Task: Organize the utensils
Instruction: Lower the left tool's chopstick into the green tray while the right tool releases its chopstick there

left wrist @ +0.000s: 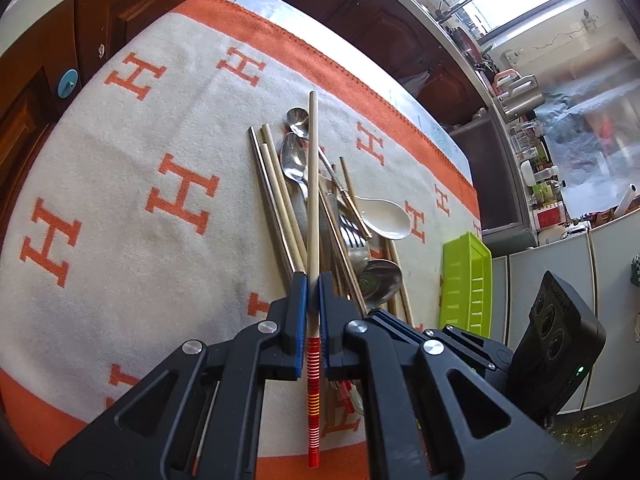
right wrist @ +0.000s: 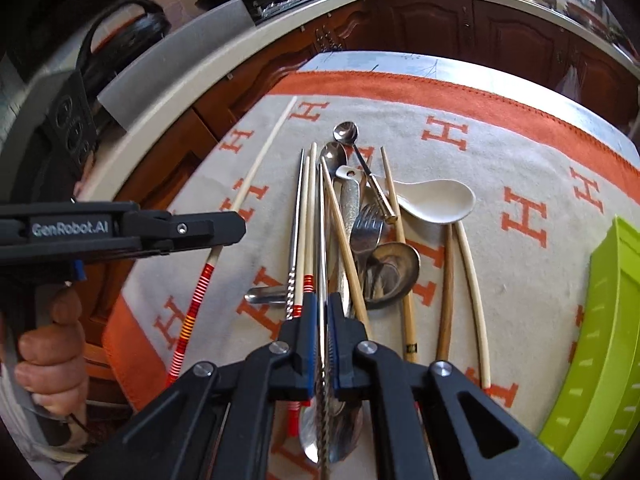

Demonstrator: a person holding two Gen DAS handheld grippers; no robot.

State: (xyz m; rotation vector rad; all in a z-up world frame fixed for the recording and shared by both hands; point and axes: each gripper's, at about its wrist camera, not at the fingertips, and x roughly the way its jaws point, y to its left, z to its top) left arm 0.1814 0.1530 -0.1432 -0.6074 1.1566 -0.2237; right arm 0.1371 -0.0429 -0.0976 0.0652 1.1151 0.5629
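My left gripper (left wrist: 313,280) is shut on a cream chopstick with a red-striped end (left wrist: 313,200) and holds it above the pile; it also shows in the right wrist view (right wrist: 256,168), held by the left gripper (right wrist: 236,226). My right gripper (right wrist: 320,300) is shut on a thin metal chopstick (right wrist: 320,232) with a twisted end. The pile (right wrist: 360,232) on the cloth has chopsticks, metal spoons, a fork (right wrist: 366,226) and a white ceramic spoon (right wrist: 438,200), also in the left wrist view (left wrist: 384,216).
An orange and cream cloth with H letters (left wrist: 140,184) covers the table. A lime green slotted tray stands at the right edge (right wrist: 600,340), also in the left wrist view (left wrist: 466,280). Dark wooden cabinets (right wrist: 460,28) stand beyond the table.
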